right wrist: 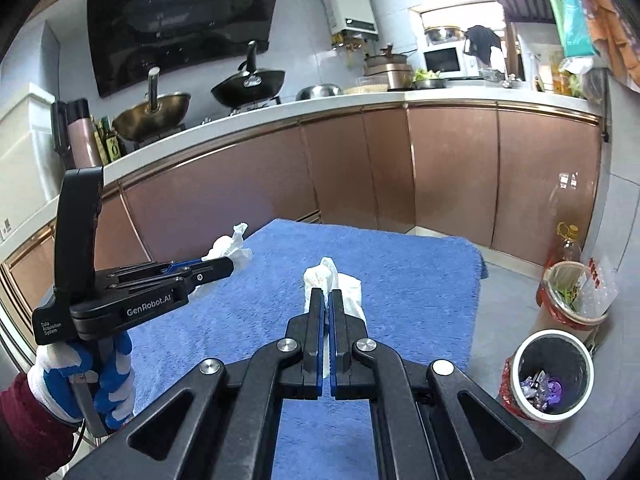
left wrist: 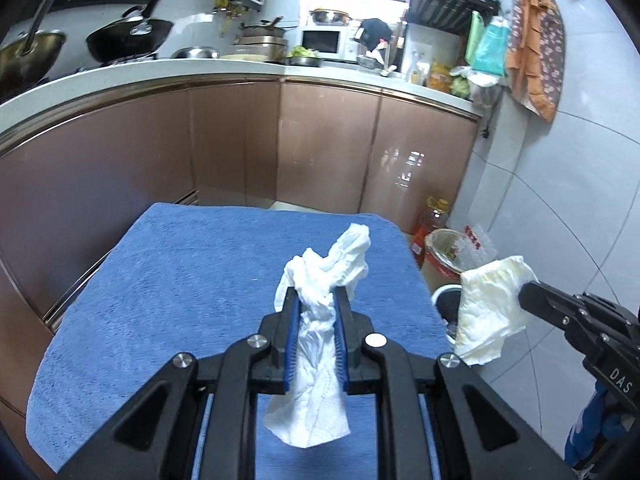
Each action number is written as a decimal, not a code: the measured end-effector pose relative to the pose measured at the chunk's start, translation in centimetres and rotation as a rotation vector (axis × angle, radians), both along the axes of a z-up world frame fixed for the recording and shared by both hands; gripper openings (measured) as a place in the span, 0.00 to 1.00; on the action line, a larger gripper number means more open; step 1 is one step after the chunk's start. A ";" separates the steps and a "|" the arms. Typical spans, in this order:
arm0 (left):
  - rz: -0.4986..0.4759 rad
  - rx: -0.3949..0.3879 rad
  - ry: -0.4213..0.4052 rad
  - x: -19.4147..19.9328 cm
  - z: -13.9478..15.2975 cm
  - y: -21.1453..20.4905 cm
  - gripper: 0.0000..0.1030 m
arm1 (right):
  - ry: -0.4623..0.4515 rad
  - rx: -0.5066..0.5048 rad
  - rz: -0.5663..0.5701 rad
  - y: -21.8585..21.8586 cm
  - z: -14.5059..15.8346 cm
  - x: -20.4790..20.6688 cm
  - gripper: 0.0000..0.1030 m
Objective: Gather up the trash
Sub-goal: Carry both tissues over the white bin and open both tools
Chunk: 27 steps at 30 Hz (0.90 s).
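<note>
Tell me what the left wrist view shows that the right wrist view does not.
Only the left wrist view: the orange cloth hanging full length on the wall.

Only the right wrist view: the range hood, the gloved hand holding the left hand-held gripper, and the inside of the white bin, with wrappers at the bottom.

Both: the blue towel, the left hand-held gripper shut on a tissue, the right hand-held gripper shut on a second tissue, the microwave and the woks.

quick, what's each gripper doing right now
Left gripper: closed on a crumpled white tissue.
Right gripper: closed on a second white tissue.
</note>
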<state>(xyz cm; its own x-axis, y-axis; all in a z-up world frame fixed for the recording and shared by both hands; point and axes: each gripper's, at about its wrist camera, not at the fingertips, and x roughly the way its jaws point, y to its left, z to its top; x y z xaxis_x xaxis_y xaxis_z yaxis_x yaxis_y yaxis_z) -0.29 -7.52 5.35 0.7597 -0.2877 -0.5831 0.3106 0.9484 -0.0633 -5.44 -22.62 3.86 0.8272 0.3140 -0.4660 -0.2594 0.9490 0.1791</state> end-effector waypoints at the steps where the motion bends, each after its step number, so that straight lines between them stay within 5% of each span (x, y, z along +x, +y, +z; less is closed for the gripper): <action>1: -0.011 0.005 0.001 -0.1 0.1 -0.8 0.14 | -0.003 0.009 -0.006 -0.6 0.0 -0.1 0.02; 12: -0.269 0.087 0.087 2.9 -1.7 -15.4 0.14 | -0.003 0.087 -0.218 -12.1 -2.8 1.5 0.02; 27: -0.514 0.158 0.270 13.8 -11.4 -35.7 0.15 | 0.178 0.126 -0.551 -30.3 -12.8 9.6 0.02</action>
